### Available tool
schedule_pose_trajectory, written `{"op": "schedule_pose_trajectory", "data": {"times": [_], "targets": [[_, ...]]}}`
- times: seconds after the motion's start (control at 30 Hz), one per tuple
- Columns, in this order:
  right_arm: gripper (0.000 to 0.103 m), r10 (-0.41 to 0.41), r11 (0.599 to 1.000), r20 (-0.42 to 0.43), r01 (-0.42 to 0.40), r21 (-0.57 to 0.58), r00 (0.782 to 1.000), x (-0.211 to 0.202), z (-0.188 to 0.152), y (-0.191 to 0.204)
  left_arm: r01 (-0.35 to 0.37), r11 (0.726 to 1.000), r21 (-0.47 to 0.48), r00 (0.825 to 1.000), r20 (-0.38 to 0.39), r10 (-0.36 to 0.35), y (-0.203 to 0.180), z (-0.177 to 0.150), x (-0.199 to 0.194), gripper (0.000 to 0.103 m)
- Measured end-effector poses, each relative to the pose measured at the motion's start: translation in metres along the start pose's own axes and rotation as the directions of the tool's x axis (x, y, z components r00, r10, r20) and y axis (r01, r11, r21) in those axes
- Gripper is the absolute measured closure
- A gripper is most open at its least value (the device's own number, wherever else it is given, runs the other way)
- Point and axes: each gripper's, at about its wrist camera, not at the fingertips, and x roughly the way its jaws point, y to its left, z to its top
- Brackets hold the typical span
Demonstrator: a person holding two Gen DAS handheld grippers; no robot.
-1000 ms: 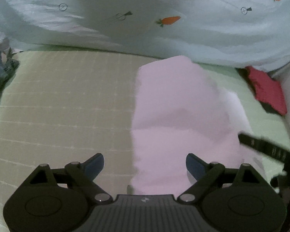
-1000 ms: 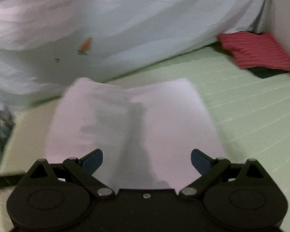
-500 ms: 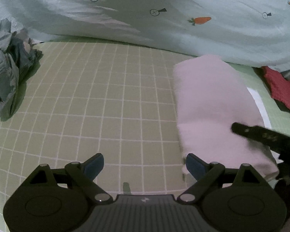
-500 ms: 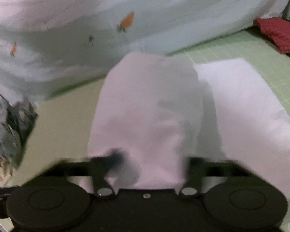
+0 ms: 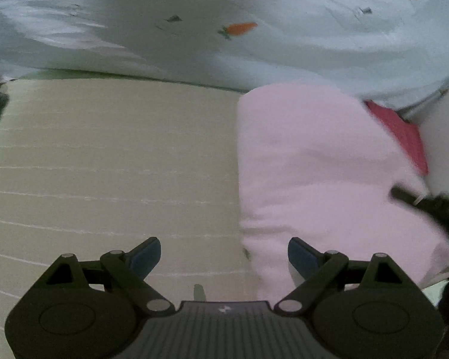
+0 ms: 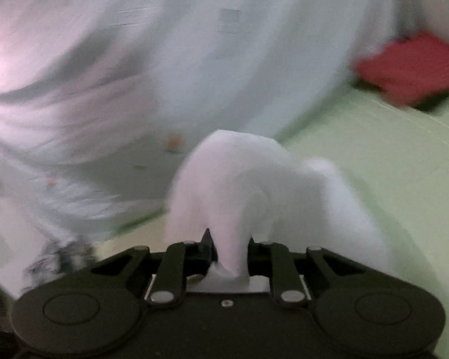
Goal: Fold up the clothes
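Note:
A pale pink folded garment [image 5: 314,164] lies on the green gridded mat [image 5: 104,164], to the right of centre in the left wrist view. My left gripper [image 5: 224,254] is open and empty, hovering at the garment's near left edge. My right gripper [image 6: 229,251] is shut on the near edge of the pink garment [image 6: 254,185], which bunches up and rises in front of it. The right gripper's dark body [image 5: 434,206] shows at the garment's right side in the left wrist view.
A light blue quilt with carrot prints [image 5: 254,30] lies along the back of the mat. A red folded cloth [image 6: 413,65] sits at the back right, next to a white wall. A grey crumpled garment [image 6: 57,257] lies to the left.
My right gripper went from open to shut on the pink garment's edge and lifted it. The left gripper stayed open and shifted beside the garment.

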Motion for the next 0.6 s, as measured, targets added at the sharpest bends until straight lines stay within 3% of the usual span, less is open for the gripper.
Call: {"op": "schedule_pose_trajectory", "data": {"times": [0.03,0.07,0.1,0.13,0.23,0.4,0.6], "targets": [[0.058,-0.061,0.998,-0.036,0.061,0.011,0.998,0.004,-0.003,-0.018,0.001,1.000,0.003,1.000,-0.010,-0.001,-0.006,-0.001,0.004,0.011],[0.050,-0.161,0.987,-0.080,0.162,0.002,0.984,0.010,-0.006,-0.032,-0.002,1.000,0.005,1.000,-0.017,0.002,-0.011,-0.002,0.007,0.011],[0.048,-0.253,0.967,-0.109,0.253,-0.014,0.961,0.014,-0.010,-0.045,-0.005,1.000,0.008,1.000,-0.023,0.005,-0.014,-0.003,0.009,0.011],[0.046,-0.270,0.963,-0.117,0.270,-0.012,0.956,0.014,-0.012,-0.051,-0.008,1.000,0.007,1.000,-0.028,0.008,-0.018,-0.003,0.012,0.011],[0.025,-0.242,0.969,-0.102,0.246,0.032,0.965,0.004,-0.011,-0.062,-0.012,1.000,-0.014,0.999,-0.043,0.011,-0.025,-0.003,0.019,0.011],[0.019,-0.251,0.966,-0.131,0.239,-0.098,0.959,0.014,-0.009,-0.056,-0.013,0.999,-0.034,0.998,-0.066,0.011,-0.034,-0.002,0.033,0.010],[0.016,-0.210,0.977,-0.174,0.199,-0.079,0.962,0.018,-0.010,-0.067,-0.008,0.998,-0.055,0.997,-0.082,0.004,-0.040,0.002,0.049,0.010]]}}
